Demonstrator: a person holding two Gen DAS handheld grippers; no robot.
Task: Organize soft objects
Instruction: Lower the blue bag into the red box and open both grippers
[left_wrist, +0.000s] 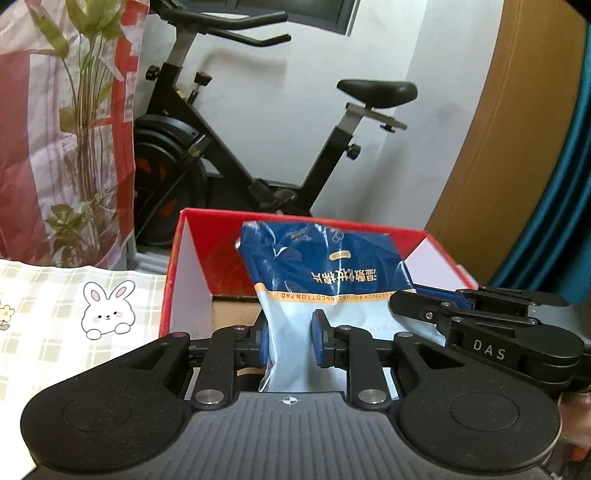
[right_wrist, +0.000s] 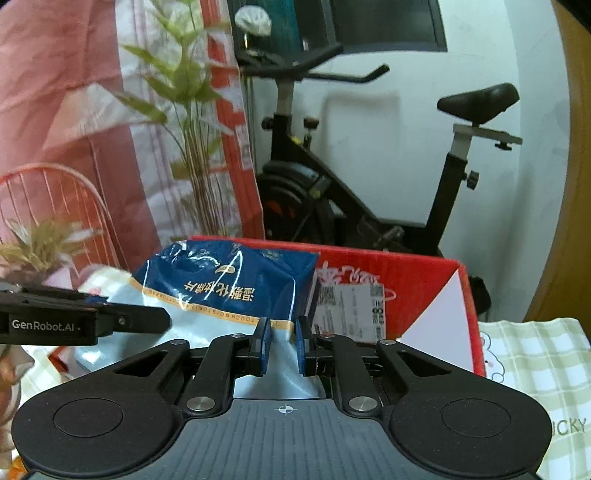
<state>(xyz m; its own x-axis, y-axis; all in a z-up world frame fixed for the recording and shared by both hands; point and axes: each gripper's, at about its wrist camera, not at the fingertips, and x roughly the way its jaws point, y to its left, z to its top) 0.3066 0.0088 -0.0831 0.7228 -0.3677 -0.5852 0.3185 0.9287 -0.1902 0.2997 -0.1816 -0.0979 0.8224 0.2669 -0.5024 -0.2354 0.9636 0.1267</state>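
Both tongs pinch the pale lower end of the cotton-pad pouch (left_wrist: 317, 280): the left tongs (left_wrist: 291, 341) nearest, the right tongs (right_wrist: 282, 345) beside them. The pouch hangs over the red box (left_wrist: 192, 236) on the checked worktop (left_wrist: 48, 295). Carrying step; next, I judge, lower it inside and release together.

A checked tablecloth (left_wrist: 48, 306) with a rabbit print carries the open red box (left_wrist: 184, 258).
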